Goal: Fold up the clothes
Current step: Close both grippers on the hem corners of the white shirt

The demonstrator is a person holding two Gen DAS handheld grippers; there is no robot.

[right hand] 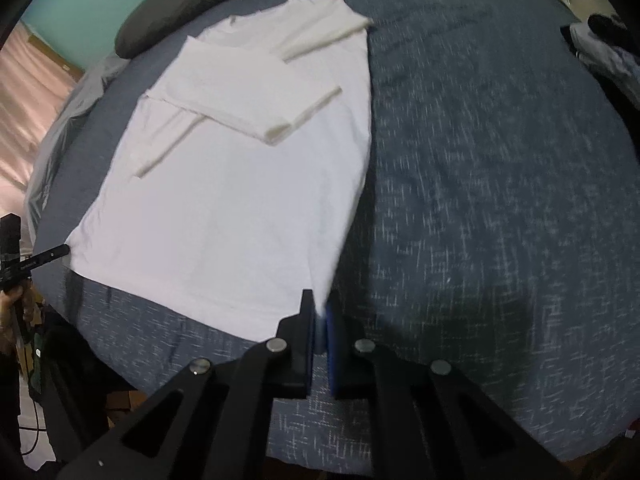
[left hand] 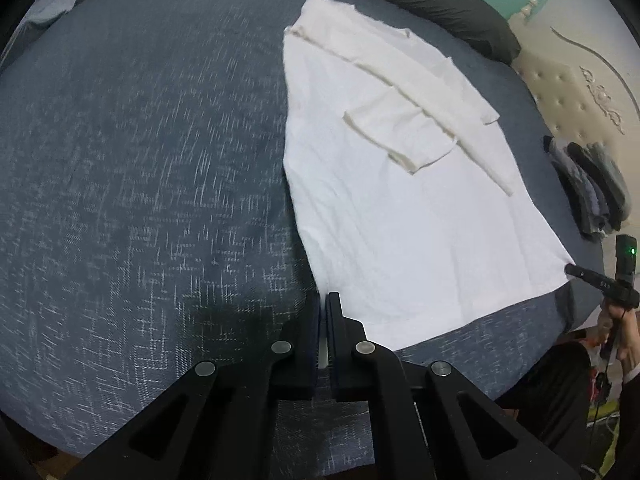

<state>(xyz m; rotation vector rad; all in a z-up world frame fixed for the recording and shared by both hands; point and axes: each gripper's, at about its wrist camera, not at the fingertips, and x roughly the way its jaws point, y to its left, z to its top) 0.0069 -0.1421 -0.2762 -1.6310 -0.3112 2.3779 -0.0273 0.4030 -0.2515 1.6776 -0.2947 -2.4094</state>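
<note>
White shirt [left hand: 400, 208] hem pinched by both grippers, folded clothes pile [left hand: 592, 188] in left view only

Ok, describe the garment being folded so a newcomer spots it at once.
Look at the bed's blue-grey speckled cover. On it lies a white T-shirt, both sleeves folded in over its body. It is the only white, spread-out piece; the stack of dark clothes near the headboard is already folded.
</note>
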